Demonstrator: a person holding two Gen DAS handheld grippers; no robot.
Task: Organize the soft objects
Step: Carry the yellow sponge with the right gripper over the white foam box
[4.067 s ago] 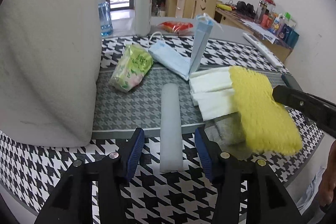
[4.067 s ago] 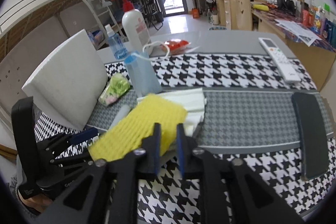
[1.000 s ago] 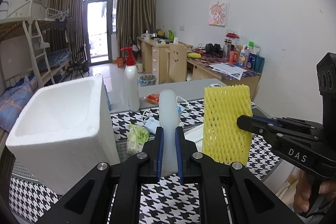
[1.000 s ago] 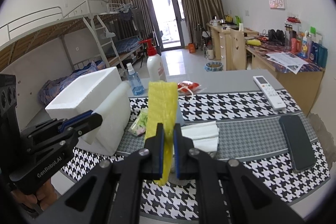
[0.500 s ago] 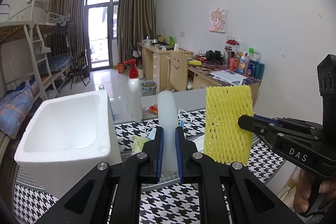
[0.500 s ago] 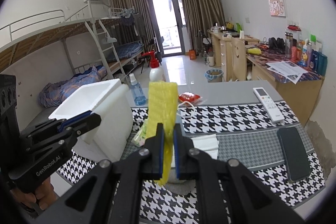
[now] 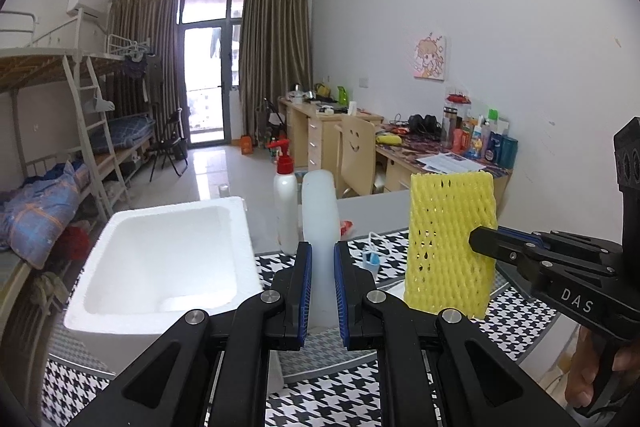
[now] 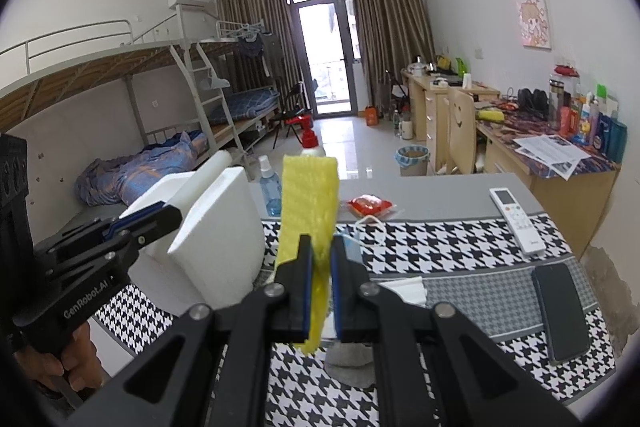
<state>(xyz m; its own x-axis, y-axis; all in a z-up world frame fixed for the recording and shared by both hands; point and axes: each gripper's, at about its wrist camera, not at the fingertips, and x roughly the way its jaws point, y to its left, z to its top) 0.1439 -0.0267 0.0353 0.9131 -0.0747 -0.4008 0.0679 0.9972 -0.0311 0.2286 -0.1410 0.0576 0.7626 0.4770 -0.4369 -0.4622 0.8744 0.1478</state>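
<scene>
My left gripper [image 7: 320, 279] is shut on a white foam strip [image 7: 318, 219] that stands upright between its blue pads, lifted above the table. Just left of it sits an open white foam box [image 7: 168, 255], its hollow in view. My right gripper [image 8: 320, 267] is shut on a yellow foam net [image 8: 310, 199], also held upright in the air. In the left wrist view the yellow net [image 7: 448, 247] hangs to the right with the right gripper [image 7: 476, 239] pinching its edge. The left gripper [image 8: 172, 215] shows beside the foam box [image 8: 224, 227] in the right wrist view.
On the houndstooth table cloth [image 8: 440, 239] lie a remote [image 8: 516, 215], a dark phone [image 8: 560, 311], a red packet [image 8: 370, 205], white tissues [image 8: 404, 287] and a blue face mask [image 7: 370, 261]. A pump bottle [image 7: 286, 211] and a blue spray bottle [image 8: 270, 193] stand behind the box.
Both grippers have risen a little with the strip and the net still held. The table and box now sit lower in both views, and more of the box's hollow shows.
</scene>
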